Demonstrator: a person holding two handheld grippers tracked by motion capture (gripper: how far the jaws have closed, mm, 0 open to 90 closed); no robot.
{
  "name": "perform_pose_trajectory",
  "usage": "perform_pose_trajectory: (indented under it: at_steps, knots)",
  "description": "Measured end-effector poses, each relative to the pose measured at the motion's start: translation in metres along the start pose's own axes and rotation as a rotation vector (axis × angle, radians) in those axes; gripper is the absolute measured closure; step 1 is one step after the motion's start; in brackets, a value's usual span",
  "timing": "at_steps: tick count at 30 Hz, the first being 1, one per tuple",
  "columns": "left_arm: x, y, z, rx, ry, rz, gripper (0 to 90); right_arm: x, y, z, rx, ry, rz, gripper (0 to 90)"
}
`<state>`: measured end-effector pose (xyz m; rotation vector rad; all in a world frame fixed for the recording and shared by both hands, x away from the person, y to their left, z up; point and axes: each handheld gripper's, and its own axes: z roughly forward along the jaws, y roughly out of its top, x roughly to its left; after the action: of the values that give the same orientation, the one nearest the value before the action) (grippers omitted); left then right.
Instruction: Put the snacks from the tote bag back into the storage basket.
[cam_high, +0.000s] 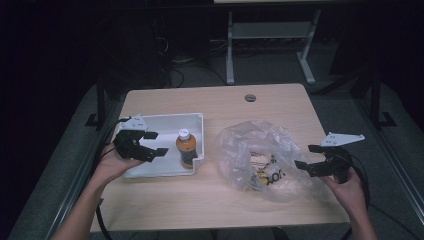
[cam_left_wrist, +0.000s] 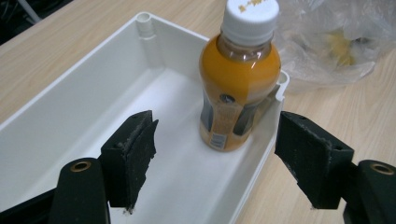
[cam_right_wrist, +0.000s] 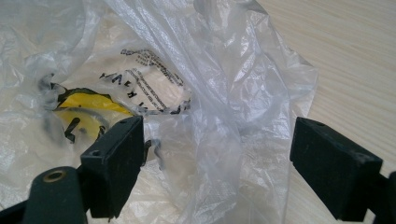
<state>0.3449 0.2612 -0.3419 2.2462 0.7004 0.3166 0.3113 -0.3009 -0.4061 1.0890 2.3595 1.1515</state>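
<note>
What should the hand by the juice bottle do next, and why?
Probably ease the left gripper forward around the bottle and close. The bottle stands upright in the white tray, just ahead of the open fingers, which hold nothing.

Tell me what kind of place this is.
Probably a lab or workshop set up for recording, not a home: a bare wooden table in a dark room, cables on grey floor, a white-framed workbench behind.

A: How do the 2 grippers stand?
B: The left gripper (cam_high: 151, 144) is held with jaws spread wide, and the right gripper (cam_high: 310, 157) likewise, each in its own hand with forearm outstretched.
</note>
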Motion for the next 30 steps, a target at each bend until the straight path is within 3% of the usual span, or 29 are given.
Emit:
perform_pose_trajectory:
  at_steps: [21, 22, 30]
  knots:
    - [-0.002, -0.032, -0.007, -0.020, 0.029, -0.023, 27.8, 0.000, -0.001, 0.000, 0.005, 0.000, 0.004, 17.0]
    - [-0.003, -0.034, -0.006, -0.033, 0.028, -0.037, 27.8, 0.000, -0.001, 0.000, 0.006, 0.000, 0.004, 17.0]
    - [-0.005, -0.042, -0.011, -0.031, 0.046, -0.024, 27.5, 0.002, -0.001, 0.001, 0.008, 0.000, 0.001, 17.0]
